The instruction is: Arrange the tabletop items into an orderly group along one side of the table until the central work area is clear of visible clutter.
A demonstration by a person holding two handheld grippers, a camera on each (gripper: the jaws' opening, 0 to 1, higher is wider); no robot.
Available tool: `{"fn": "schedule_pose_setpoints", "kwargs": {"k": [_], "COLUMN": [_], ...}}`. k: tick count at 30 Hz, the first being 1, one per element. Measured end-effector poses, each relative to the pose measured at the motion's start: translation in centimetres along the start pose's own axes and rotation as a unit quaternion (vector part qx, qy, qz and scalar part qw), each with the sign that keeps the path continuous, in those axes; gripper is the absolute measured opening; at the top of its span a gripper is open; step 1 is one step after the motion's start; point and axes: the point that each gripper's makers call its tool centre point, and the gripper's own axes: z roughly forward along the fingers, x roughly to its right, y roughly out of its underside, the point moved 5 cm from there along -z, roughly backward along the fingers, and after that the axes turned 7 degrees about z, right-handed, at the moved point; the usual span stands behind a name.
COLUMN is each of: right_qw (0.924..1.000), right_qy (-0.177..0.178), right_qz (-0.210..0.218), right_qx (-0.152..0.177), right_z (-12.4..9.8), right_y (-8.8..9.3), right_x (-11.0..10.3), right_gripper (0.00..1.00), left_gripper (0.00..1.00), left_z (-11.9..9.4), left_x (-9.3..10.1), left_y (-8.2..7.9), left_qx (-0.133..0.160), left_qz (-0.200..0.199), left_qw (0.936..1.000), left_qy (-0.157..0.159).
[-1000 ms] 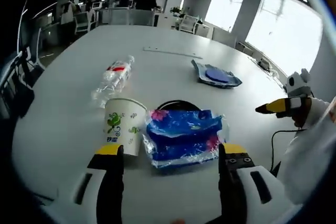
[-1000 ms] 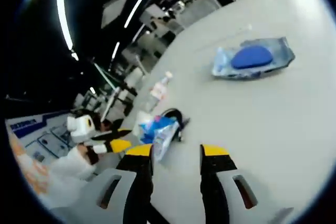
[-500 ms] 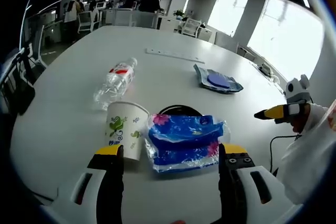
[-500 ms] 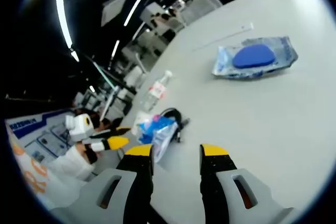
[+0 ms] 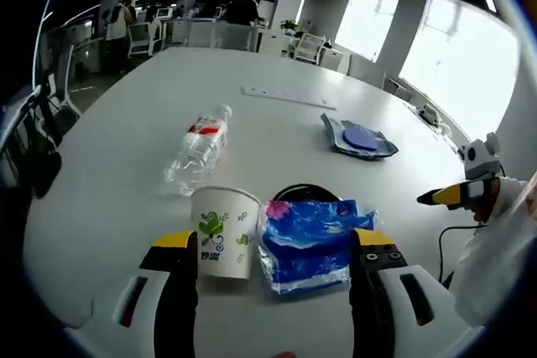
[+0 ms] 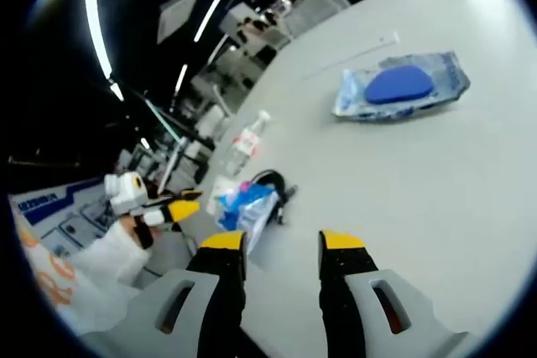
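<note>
Left gripper: yellow-tipped jaws set wide, holding nothing. Between them, on the large white table: a white paper cup with green print, upright, touching or just beside the crinkled blue plastic packet with pink flowers; contact cannot be settled. Behind the packet, a black looped object, mostly hidden, identity unclear. Beyond: a clear plastic bottle with red label, lying on its side; further right, a flat grey-blue pouch with dark blue oval; at the far edge, a pale narrow strip. Right gripper: jaws moderately apart, empty, over bare tabletop, well apart from the pouch. The cup is largely hidden there behind the packet.
</note>
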Motion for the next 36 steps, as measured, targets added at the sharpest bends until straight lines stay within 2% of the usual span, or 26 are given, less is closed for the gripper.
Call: {"fn": "schedule_pose_setpoints", "kwargs": {"k": [10,19,24,30,36], "right_qw": [0.9996,0.9990,0.9984,0.9979,0.9976], "right_qy": [0.011,0.022,0.030,0.037,0.040], "right_qz": [0.018,0.029,0.037,0.045,0.051], "right_qx": [0.018,0.026,0.029,0.028,0.023], "right_z": [-0.7,-1.0,-1.2,-1.2,-1.0], "right_y": [-0.7,-1.3,-1.5,-1.4,-1.3], "right_x": [1.0,1.7,2.3,2.7,3.0], "right_gripper": [0.31,0.31,0.31,0.31,0.31], "left_gripper": [0.75,0.75,0.74,0.74,0.74], "left_z": [2.3,4.9,6.6,8.7,9.9], "left_x": [-3.4,-5.4,-6.1,-6.5,-7.2], "left_y": [-4.9,-7.0,-7.9,-8.0,-8.5], "left_qx": [0.011,-0.003,-0.010,-0.025,-0.033], "left_qz": [0.036,0.057,0.063,0.061,0.064], "left_qw": [0.9992,0.9984,0.9980,0.9978,0.9974], "left_qy": [-0.012,-0.009,-0.005,0.002,0.004]}}
